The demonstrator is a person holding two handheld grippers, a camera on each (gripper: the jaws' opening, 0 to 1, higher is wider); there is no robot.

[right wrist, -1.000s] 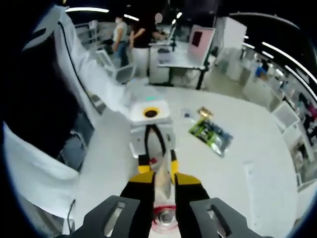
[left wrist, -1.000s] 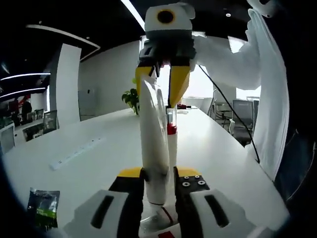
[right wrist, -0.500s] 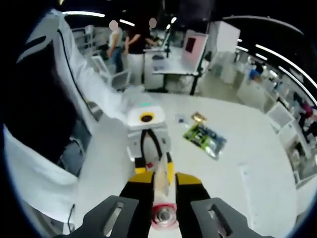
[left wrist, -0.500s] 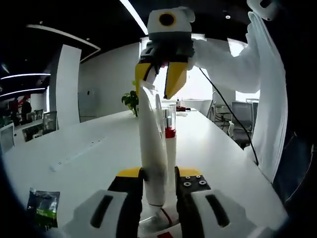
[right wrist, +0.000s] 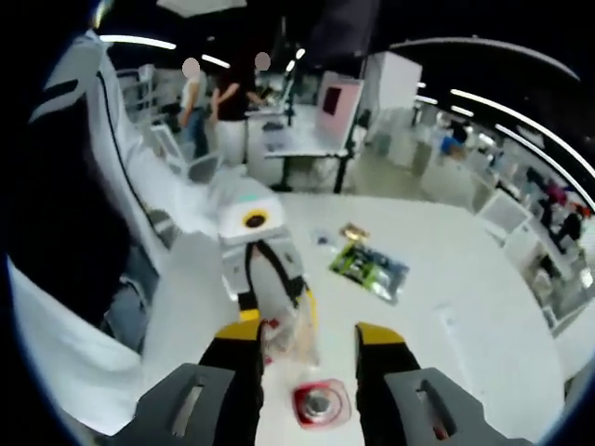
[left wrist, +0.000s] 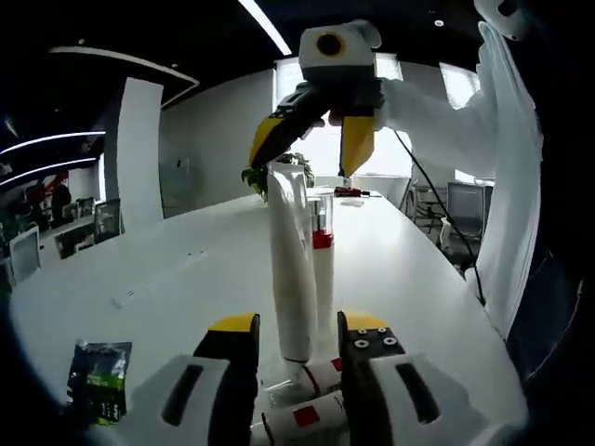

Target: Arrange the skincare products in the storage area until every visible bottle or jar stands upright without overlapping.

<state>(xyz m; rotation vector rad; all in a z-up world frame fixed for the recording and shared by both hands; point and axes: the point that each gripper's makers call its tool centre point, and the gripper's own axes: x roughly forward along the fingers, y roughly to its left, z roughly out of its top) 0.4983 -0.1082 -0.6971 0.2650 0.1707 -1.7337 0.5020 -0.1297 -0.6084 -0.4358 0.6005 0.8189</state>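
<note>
Release step: left gripper (left wrist: 296, 336) and right gripper (left wrist: 314, 141) both spread, empty; white tube (left wrist: 290, 265) stands upright. Next, probably right the lying bottle (left wrist: 302, 420).

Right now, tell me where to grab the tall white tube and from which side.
Grip the white tube low on its round body, not the flat, thin top. Come from the near side, where the left gripper straddles it, jaws open; a red-banded bottle stands close behind.
</note>
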